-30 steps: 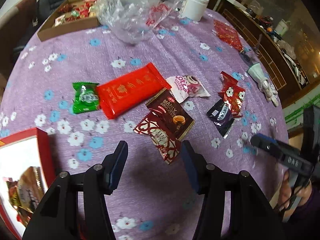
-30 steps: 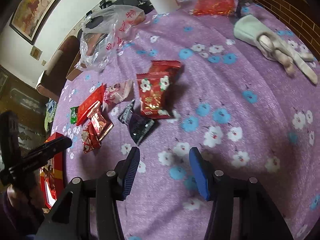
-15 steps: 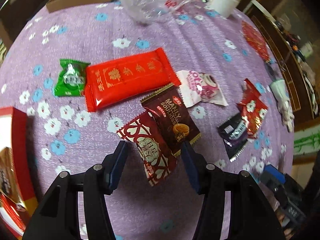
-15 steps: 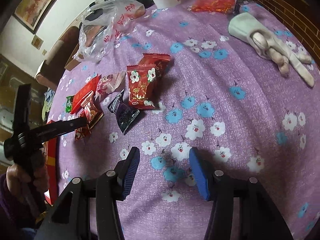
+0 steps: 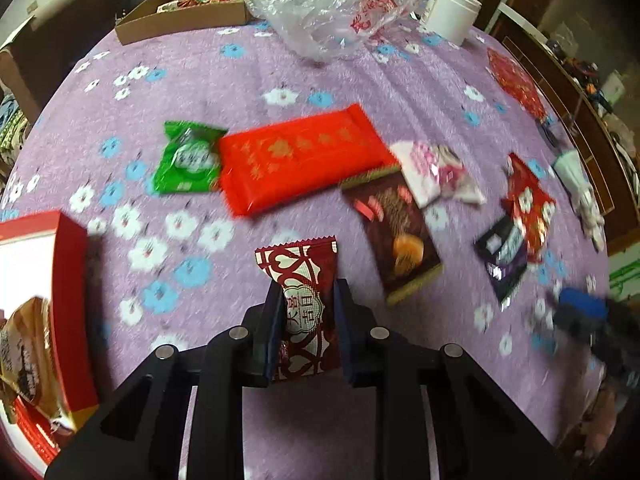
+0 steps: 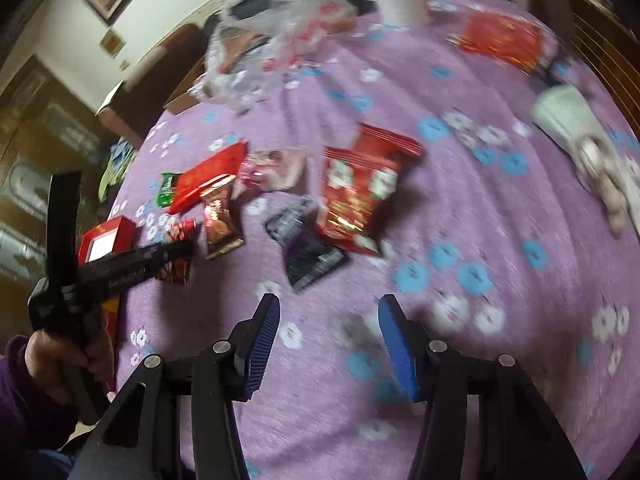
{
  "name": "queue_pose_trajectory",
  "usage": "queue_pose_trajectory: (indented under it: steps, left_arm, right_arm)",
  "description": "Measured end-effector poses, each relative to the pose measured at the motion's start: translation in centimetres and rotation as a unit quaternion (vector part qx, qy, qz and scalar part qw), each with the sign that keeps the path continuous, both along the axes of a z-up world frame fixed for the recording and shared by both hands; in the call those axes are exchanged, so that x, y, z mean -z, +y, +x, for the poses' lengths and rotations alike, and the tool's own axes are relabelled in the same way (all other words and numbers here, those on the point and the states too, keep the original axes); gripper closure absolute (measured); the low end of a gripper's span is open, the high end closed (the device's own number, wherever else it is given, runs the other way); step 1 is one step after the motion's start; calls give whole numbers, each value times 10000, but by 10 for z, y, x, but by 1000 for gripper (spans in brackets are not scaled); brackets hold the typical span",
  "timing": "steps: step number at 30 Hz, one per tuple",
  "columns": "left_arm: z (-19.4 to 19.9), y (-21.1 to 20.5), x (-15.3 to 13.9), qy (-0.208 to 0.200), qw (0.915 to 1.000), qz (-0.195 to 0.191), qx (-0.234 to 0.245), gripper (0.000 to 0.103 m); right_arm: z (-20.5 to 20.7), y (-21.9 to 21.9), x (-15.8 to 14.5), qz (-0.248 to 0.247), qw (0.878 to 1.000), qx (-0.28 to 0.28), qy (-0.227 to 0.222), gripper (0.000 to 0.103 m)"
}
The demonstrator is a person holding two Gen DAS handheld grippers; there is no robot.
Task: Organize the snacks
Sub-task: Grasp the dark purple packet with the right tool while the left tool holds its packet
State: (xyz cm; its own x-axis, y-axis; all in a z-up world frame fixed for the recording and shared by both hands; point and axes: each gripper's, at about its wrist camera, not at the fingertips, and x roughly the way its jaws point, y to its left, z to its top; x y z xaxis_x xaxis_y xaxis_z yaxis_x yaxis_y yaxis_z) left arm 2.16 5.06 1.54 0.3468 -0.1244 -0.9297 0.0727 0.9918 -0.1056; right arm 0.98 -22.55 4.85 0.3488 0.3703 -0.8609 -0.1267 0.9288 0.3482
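My left gripper [image 5: 306,292] is shut on a dark red and white patterned snack packet [image 5: 304,300] and holds it above the purple flowered tablecloth [image 5: 240,80]. The same packet [image 6: 178,252] shows in the right wrist view, pinched by the left gripper [image 6: 176,250]. My right gripper [image 6: 328,308] is open and empty over the cloth, short of a black packet [image 6: 308,252]. A red box [image 5: 60,300] with snacks inside is at the left. Loose snacks lie in the middle: a long red bar [image 5: 300,156], a green packet [image 5: 186,158], a brown biscuit packet [image 5: 394,236].
A pink-white packet [image 5: 436,172], a red flowered packet [image 5: 528,204] and a black packet [image 5: 502,252] lie to the right. A plastic bag [image 5: 328,4], a white tub [image 5: 450,12] and a cardboard tray [image 5: 180,12] stand at the back. A white glove [image 6: 588,144] lies far right.
My left gripper has closed on the dark red patterned packet and lifted it off the cloth, swinging left toward the red box. The right gripper stays open and has shifted slightly.
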Motion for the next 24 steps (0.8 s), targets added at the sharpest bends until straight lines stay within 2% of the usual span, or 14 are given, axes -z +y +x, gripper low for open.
queue_pose_trajectory:
  steps: [5,9,15,20,22,23,24]
  left_arm:
    - [-33,11,-1,249,9994,-69,223,82]
    - [-57,15,-3,405,9985,56,364,82]
    - [-69,28,-3,513,9977,-43,449,82]
    - [-70,26,-3,503,9967,62,632,82]
    - [-69,26,-3,506,9964,95,670,82]
    - [-68,25,-3,502,9962,145,690,82]
    - [-67,22,-4,492,9960,218,707,82]
  right_arm:
    - [20,25,0,-110,9995,-294,-105,49]
    - [35,38,5,-185,9990,-395,-74,49]
    - [54,62,15,-543,9966,-604,-95,49]
    - [58,77,21,-944,9932,-675,-87,48]
    - [54,86,26,-1268,9882,-854,-51,56]
    - [49,92,27,-1587,9830,-903,-183,67]
    - [46,94,27,-1718,9803,-943,-252,72]
